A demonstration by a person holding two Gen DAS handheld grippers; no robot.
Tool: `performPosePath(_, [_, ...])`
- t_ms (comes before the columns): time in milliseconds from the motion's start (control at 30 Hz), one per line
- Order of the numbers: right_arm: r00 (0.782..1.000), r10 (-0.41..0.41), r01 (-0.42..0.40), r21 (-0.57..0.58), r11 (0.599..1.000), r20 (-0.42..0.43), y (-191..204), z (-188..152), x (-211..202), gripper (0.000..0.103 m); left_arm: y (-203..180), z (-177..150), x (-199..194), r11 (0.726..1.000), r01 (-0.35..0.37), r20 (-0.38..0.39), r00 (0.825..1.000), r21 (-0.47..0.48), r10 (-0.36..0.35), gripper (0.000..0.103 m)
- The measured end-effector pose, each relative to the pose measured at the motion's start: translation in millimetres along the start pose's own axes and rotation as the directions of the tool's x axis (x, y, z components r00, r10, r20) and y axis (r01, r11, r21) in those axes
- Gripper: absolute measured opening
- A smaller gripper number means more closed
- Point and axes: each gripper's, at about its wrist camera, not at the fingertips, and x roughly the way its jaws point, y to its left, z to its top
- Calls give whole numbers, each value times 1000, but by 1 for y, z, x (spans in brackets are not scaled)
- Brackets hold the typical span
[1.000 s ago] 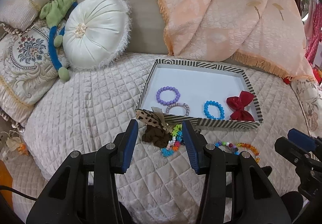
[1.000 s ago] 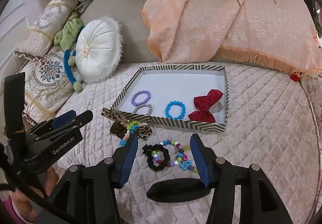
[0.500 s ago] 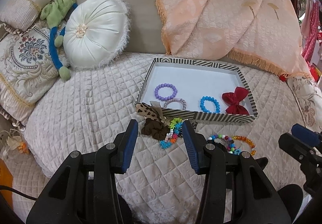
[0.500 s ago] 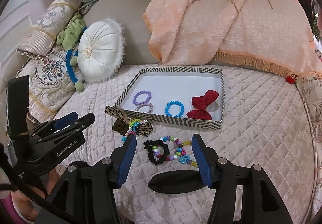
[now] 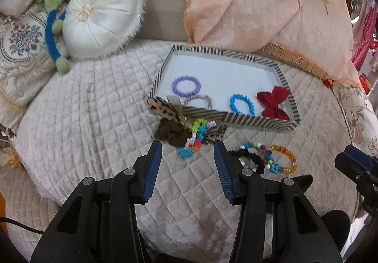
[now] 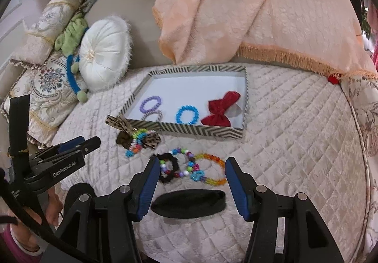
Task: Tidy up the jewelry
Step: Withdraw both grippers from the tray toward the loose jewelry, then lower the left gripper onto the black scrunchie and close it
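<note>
A striped tray [image 5: 259, 120] [image 6: 189, 131] on the quilted bed holds a purple bracelet [image 5: 186, 85], a pale bracelet [image 5: 198, 100], a blue bracelet [image 5: 242, 104] and a red bow [image 5: 274, 103]. In front of it lie a leopard bow with a brown scrunchie [image 5: 172, 130] and a rainbow bead bracelet [image 5: 195, 138]. Further right lie a black scrunchie [image 6: 168, 167], a mixed bead bracelet [image 6: 186, 164] and an orange bead bracelet [image 6: 213, 169]. My left gripper [image 5: 187, 161] is open, just short of the rainbow bracelet. My right gripper [image 6: 190, 179] is open, just short of the scrunchie pile.
A black oval case [image 6: 187, 202] lies on the quilt under my right gripper. A white round cushion [image 5: 101, 18], embroidered pillows [image 5: 21, 50] and a green and blue plush stand at the back left. A peach fringed blanket [image 5: 259, 7] drapes behind the tray.
Both grippers have drawn back a little from the tray and stayed open. The jewelry has not moved.
</note>
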Motion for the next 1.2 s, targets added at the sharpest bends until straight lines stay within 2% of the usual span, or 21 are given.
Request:
performPosePath(200, [1000, 1, -1, 41, 999, -21, -12, -3, 7, 55, 0, -2, 18, 1000, 12, -55, 998, -22, -13, 46])
performPosePath(833, [998, 21, -19, 36, 999, -62, -11, -5, 28, 55, -8, -4, 37, 1000, 9, -85, 996, -2, -9, 47])
performPosePath(933, [997, 24, -21, 43, 999, -67, -14, -4, 30, 55, -5, -4, 46, 998, 49, -121, 991, -26, -52, 47])
performPosePath(1033, [997, 29, -26, 51, 998, -72, -17, -4, 34, 55, 2, -1, 60, 992, 103, -172, 978, -77, -115, 47])
performPosePath(1200, [995, 40, -35, 53, 998, -95, -19, -4, 45, 55, -6, 3, 79, 982, 149, -226, 959, -114, -172, 47])
